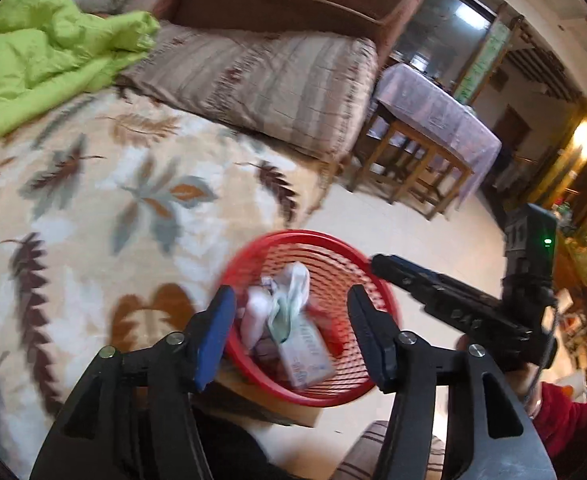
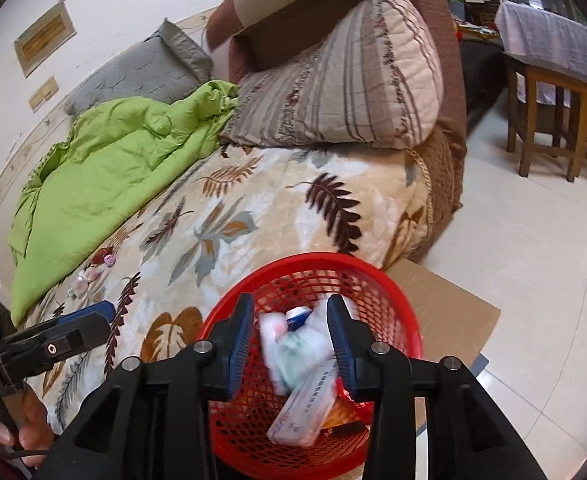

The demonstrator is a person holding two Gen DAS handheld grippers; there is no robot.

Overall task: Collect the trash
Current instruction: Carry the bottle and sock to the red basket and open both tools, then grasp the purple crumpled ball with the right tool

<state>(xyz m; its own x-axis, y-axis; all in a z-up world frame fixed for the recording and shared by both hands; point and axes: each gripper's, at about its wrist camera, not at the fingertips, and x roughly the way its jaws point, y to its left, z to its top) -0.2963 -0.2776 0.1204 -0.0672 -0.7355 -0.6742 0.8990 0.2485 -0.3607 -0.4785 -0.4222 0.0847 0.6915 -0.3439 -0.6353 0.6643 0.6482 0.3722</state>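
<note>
A red mesh basket [image 1: 293, 237] [image 2: 313, 258] stands on the floor by the bed. It holds crumpled white tissues [image 1: 293, 280] [image 2: 309, 332] and a flat white box [image 1: 307, 360] [image 2: 305, 412]; the tissues look blurred. My left gripper [image 1: 291, 336] hovers open over the basket, nothing between its blue pads. My right gripper [image 2: 293, 344] is also open above the basket and grips nothing. From the side, each shows in the other's view: right gripper [image 1: 379, 262], left gripper [image 2: 103, 316]. Small pink and white wrappers [image 2: 95, 270] lie on the leaf-patterned blanket [image 2: 253, 208].
A green quilt [image 2: 113, 160] and a striped pillow [image 2: 333, 92] lie at the head of the bed. Flat cardboard [image 2: 453, 312] sits under the basket. A wooden table with a lilac cloth [image 2: 553, 40] stands across the tiled floor [image 2: 533, 240].
</note>
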